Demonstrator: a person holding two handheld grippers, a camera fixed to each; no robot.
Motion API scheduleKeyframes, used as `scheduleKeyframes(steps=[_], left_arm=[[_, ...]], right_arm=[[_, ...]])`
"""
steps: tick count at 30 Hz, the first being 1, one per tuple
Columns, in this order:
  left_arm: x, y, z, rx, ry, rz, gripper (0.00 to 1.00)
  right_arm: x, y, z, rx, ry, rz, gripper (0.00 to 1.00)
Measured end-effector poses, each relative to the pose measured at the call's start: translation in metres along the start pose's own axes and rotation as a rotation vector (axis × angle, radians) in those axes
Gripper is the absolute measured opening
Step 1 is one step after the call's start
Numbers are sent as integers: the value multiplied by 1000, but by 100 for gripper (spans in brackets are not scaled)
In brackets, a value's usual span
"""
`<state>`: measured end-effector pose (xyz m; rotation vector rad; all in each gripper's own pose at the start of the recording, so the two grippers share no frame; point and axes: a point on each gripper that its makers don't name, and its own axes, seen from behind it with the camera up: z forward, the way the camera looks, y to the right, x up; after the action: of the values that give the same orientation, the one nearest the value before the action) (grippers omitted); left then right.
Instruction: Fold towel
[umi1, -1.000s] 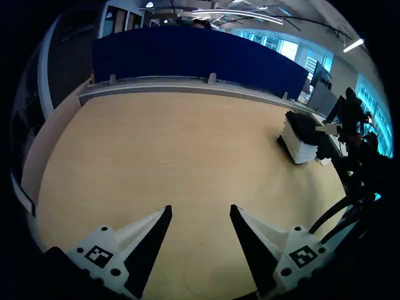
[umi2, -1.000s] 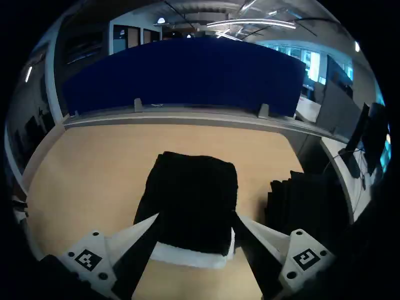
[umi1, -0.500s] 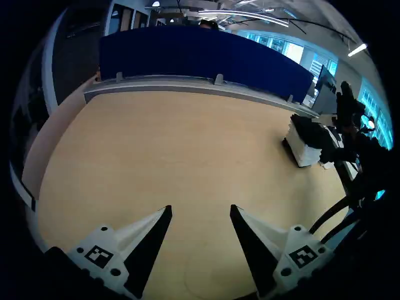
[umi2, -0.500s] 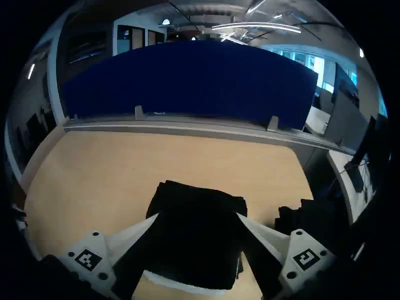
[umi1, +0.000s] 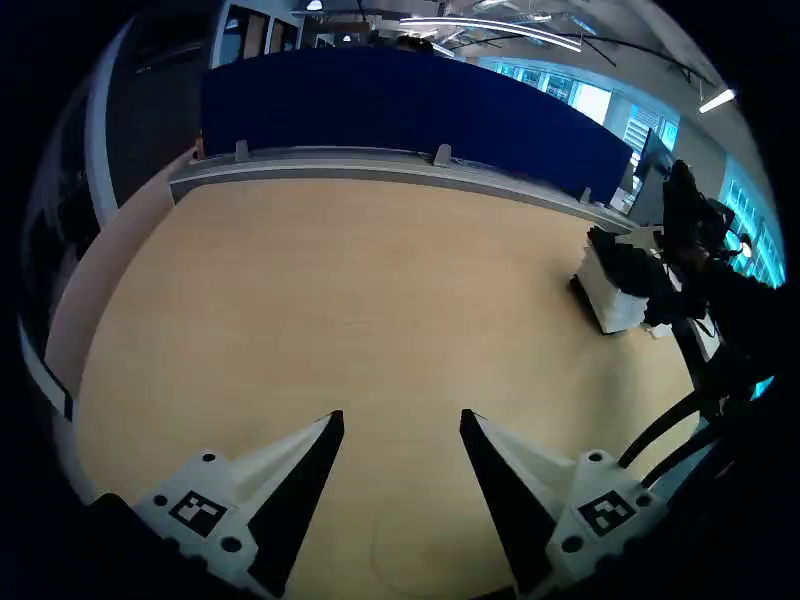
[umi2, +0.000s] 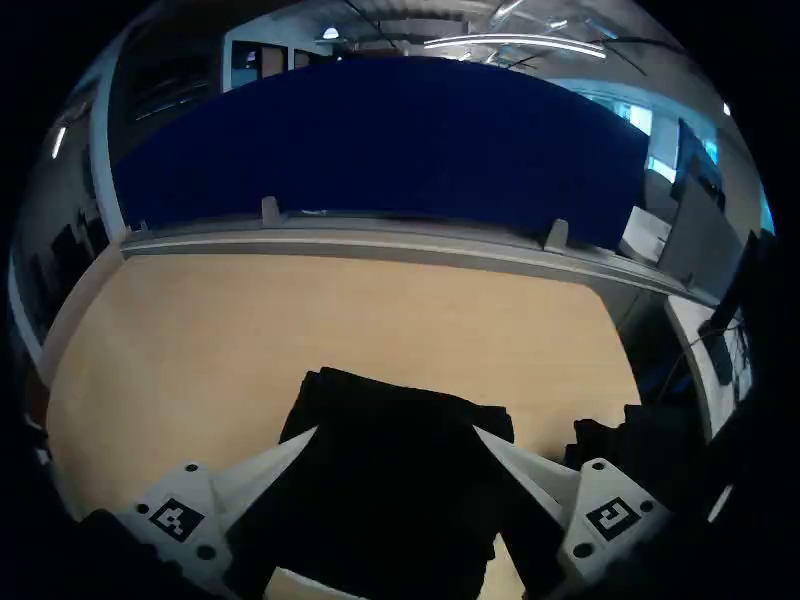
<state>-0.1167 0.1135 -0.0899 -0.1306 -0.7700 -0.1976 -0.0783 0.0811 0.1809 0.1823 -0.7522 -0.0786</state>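
Observation:
A folded black towel (umi2: 390, 490) lies between and under the fingers of my right gripper (umi2: 395, 432), which is open; the fingers straddle its far edge without pressing on it. In the left gripper view this towel (umi1: 622, 258) tops a white stack (umi1: 612, 298) at the table's far right, and the right gripper (umi1: 688, 215) hangs close over it with a dark-sleeved arm behind. My left gripper (umi1: 400, 415) is open above bare wood, with nothing between its fingers.
The light wooden table (umi1: 350, 280) ends at a grey rail and a blue divider panel (umi1: 400, 100) along the back. A second dark pile (umi2: 640, 450) lies right of the towel. Black cables (umi1: 670, 425) cross the table's right edge.
The right gripper has come closer over the black towel, which now looks larger and lower; the white layer under it has left that view. The left gripper has barely moved.

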Motion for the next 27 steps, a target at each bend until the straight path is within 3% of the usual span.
scheduleKeyframes(steps=[17, 21, 27], left_arm=[[-6, -4, 0, 15, -9, -9, 86], [-6, -3, -1, 14, -8, -9, 86], [-2, -2, 0, 9, -1, -8, 86]], right_arm=[[-22, 2, 24, 11, -49, 19, 100], [-18, 1, 20, 12, -42, 10, 100], [1, -7, -4, 11, 23, 0, 100]])
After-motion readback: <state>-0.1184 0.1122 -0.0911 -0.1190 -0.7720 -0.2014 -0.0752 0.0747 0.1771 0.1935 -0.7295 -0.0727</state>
